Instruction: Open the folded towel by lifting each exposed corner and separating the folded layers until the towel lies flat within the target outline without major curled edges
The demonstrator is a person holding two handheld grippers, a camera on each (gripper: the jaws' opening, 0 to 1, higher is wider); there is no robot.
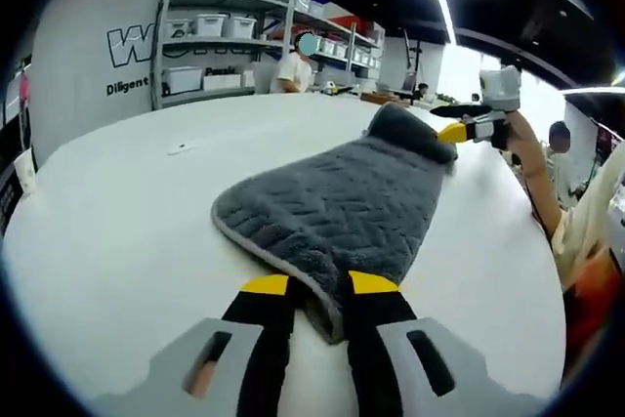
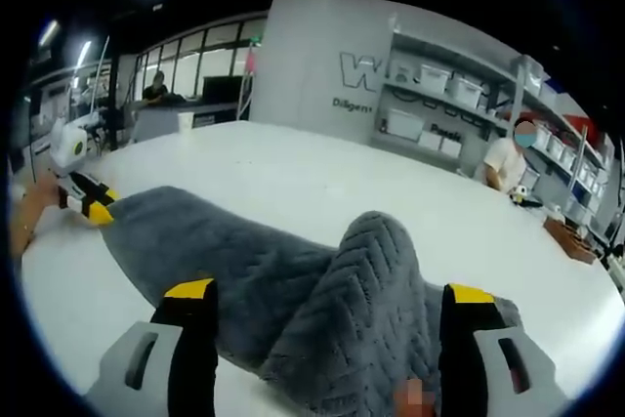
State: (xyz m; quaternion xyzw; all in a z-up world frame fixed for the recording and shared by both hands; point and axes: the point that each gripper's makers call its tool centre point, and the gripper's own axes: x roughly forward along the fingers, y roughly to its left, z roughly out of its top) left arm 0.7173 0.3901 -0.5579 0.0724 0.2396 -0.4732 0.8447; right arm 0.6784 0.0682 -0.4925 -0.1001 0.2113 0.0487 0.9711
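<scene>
Both grippers' fingers (image 1: pixel 376 285) straddle towel (image 1: pixel 342 202) corners.

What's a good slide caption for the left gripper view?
Left gripper pinching one corner of a grey towel on a white table, right gripper at the far end.

Dark grey herringbone-textured towel (image 1: pixel 342 202) on a white table (image 1: pixel 127 231).
</scene>
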